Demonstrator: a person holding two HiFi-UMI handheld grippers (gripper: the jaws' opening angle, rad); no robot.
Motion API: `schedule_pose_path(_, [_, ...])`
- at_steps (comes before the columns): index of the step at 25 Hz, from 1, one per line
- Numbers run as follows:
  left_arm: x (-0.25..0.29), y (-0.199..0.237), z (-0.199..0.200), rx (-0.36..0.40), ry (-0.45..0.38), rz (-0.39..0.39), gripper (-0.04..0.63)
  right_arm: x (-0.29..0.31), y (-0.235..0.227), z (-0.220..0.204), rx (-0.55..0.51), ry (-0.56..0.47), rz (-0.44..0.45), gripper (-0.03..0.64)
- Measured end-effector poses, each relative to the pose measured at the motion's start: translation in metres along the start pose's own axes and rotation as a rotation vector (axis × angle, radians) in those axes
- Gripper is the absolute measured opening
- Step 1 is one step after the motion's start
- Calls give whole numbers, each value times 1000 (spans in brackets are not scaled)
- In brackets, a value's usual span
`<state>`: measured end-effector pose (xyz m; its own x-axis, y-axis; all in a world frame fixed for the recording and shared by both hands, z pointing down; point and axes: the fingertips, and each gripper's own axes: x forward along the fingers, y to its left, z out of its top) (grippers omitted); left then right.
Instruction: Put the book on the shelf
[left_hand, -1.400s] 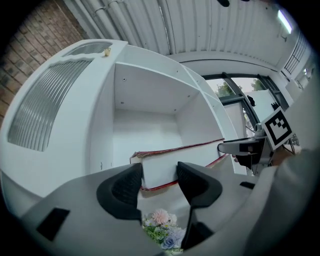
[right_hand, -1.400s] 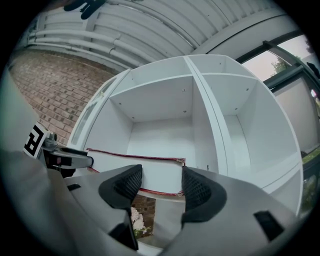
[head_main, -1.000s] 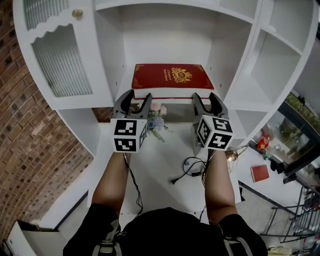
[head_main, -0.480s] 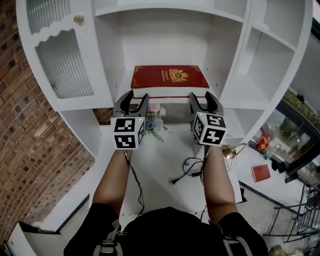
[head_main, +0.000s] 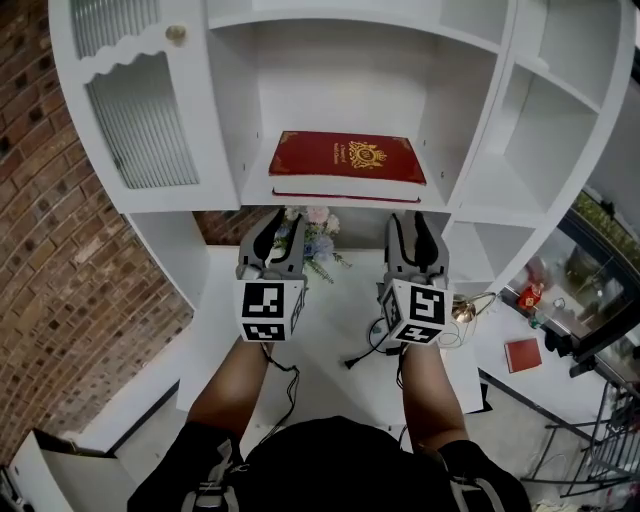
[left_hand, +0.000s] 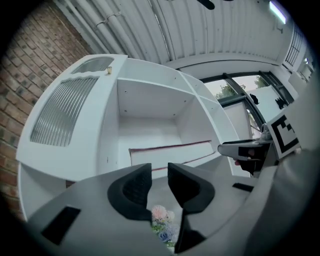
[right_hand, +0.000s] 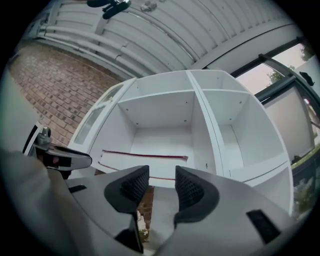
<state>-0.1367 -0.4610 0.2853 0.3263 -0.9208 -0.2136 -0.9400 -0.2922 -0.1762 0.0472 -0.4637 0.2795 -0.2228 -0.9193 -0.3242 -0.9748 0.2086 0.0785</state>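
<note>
Red with gold tooling, the book (head_main: 347, 160) lies flat, cover up, on the white shelf (head_main: 440, 195) in the middle bay, its front edge close to the shelf's lip. Neither tool touches it. The left gripper (head_main: 275, 228) and the right gripper (head_main: 411, 228) hang just below and in front of the shelf. Their jaws have just been closing, yet a gap remains in each and nothing sits between them. To my eye the placing is done, and little seems left beyond coming away. The cover bears a gold emblem and a line of gold lettering, too small to read. Each gripper's cube carries black-and-white square markers.
</note>
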Motion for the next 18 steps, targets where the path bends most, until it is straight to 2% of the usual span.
schedule_pose_path(1, [-5, -5, -8, 1, 12, -4, 97, -6, 3, -5, -3, 8, -4, 148])
schedule_pose_path(3, [-15, -15, -23, 7, 42, -18, 34, -17, 9, -21, -5, 41, 0, 39])
schedule_pose_path(4, [-20, -19, -31, 12, 57, -25, 18, -22, 13, -31, 3, 62, 14, 14])
schedule_pose_path(7, [-35, -24, -63, 18, 117, -24, 14, -34, 27, -67, 48, 127, 70, 14])
schedule_pose_path(11, [-54, -21, -104, 0, 211, -5, 14, -53, 36, -102, 98, 184, 96, 14])
schedule_pose_path(14, [-62, -19, -114, 32, 238, 6, 14, -60, 41, -110, 110, 205, 113, 14])
schedule_pose_path(18, [-66, -17, -117, -17, 249, 8, 14, -64, 45, -112, 121, 210, 130, 12])
